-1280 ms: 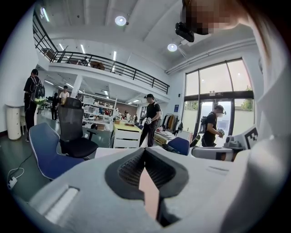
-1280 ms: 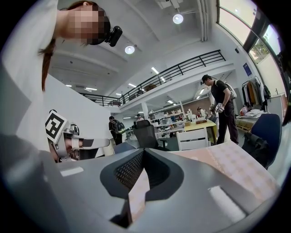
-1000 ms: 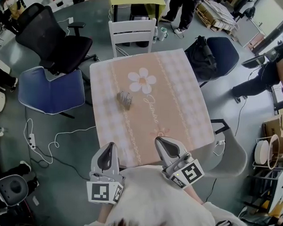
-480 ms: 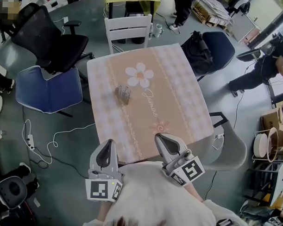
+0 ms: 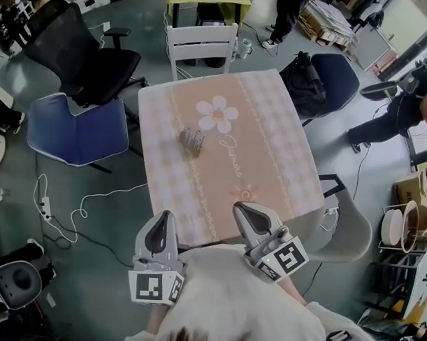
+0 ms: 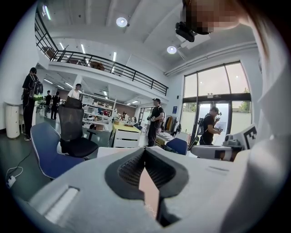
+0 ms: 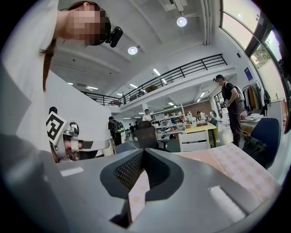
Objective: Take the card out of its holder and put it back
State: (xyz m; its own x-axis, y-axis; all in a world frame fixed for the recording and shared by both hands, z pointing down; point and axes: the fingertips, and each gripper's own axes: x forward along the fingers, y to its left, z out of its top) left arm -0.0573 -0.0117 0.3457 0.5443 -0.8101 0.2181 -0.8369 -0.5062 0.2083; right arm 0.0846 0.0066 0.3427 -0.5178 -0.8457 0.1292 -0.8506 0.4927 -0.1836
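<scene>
Both tongs are hovering over the near edge of the table (image 5: 271, 133), left gripper (image 5: 159, 233) and right gripper (image 5: 252, 218) each pinching closed on nothing. At twelve o'clock from them, well apart, the card holder (image 5: 191, 141) is standing; its card is too small to tell.

Head view overhead above table (image 5: 270, 154), both gripper views near-level across it

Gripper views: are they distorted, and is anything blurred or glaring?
Left gripper view: strong fisheye, dark corners, the balcony railing curves, the left gripper near the lens looks soft. Right gripper view: same fisheye, the ceiling lamp glares, the right gripper is soft too.
</scene>
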